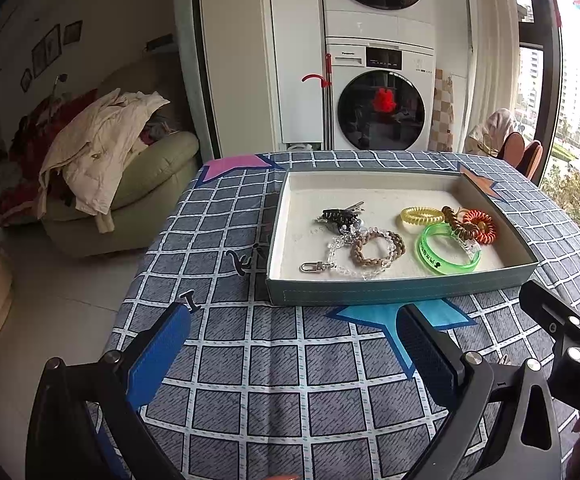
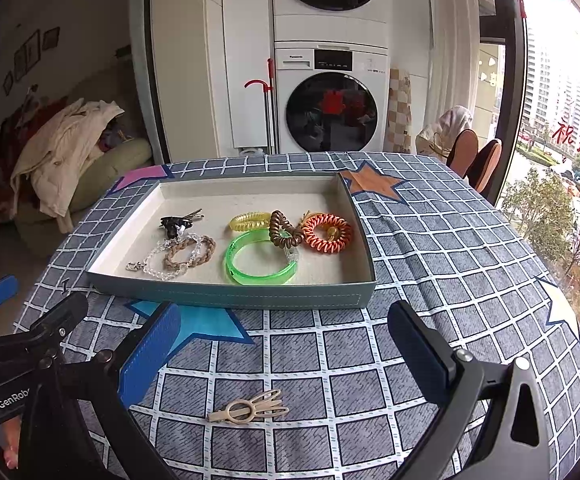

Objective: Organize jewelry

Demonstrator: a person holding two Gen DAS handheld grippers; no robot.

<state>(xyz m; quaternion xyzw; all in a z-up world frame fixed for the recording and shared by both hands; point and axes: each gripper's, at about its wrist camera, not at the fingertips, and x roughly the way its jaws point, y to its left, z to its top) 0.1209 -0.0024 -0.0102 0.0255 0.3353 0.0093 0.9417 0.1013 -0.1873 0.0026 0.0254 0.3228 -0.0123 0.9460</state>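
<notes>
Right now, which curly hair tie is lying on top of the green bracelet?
The brown curly hair tie. It overlaps the green bracelet, while the yellow one and the orange one lie on the tray floor.

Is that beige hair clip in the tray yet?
Out. The beige plastic hair clip lies on the checked tablecloth, nearer than the grey tray.

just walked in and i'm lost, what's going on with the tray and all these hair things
A person holds a gripper in each hand and is sorting jewelry into a shallow tray on the checked tablecloth. The tray already holds a green bangle, coil hair ties, a braided band, a clear bead chain and a dark clip. One beige hair clip lies outside on the cloth, between the fingers of the open right gripper. The left gripper is open and empty.
</notes>
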